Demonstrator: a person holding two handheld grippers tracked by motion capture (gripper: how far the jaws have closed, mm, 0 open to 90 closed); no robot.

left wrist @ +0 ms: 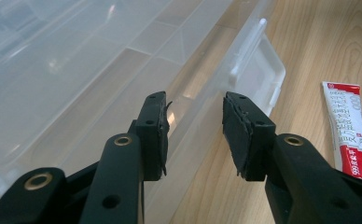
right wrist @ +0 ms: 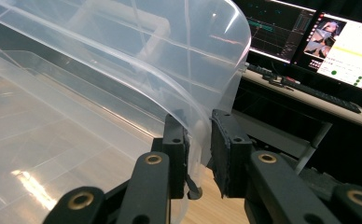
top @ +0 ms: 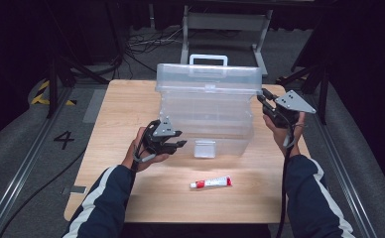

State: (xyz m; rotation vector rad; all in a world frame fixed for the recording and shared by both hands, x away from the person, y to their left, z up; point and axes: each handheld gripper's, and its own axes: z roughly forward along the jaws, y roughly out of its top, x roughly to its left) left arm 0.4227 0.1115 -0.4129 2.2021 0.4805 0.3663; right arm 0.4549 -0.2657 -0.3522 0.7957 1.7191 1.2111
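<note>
Clear plastic box (top: 205, 116) sits mid-table, near the far edge, lid (top: 208, 79) raised w/ its white handle (top: 208, 59) up top. Right gripper (top: 266, 98) is at the lid's right end: in the right gripper view the thin curved lid edge (right wrist: 202, 121) runs between the jaws, pads look pinched onto it, so grasping the lid. Left gripper (top: 179, 144) is at the box's front-left, by the base; in the left gripper view its jaws stand apart w/ the front wall (left wrist: 188, 135) in the gap but neither pad pressing. Released, holding nothing.

Handling, my read: box looks empty, so light. Walls thin & see-through, prob. bendy — lid will flex and twist if lifted from one corner only. Smooth plastic = slippery for the pads; a pinch on the rim could slide off. Better holds: the handle, or the thicker rim near the front latch (top: 205, 148). Base may skid on the wood table (top: 131, 99) w/o a steadying hand.

Small red & white tube (top: 211, 183) lies well in front of the box, untouched.
</note>
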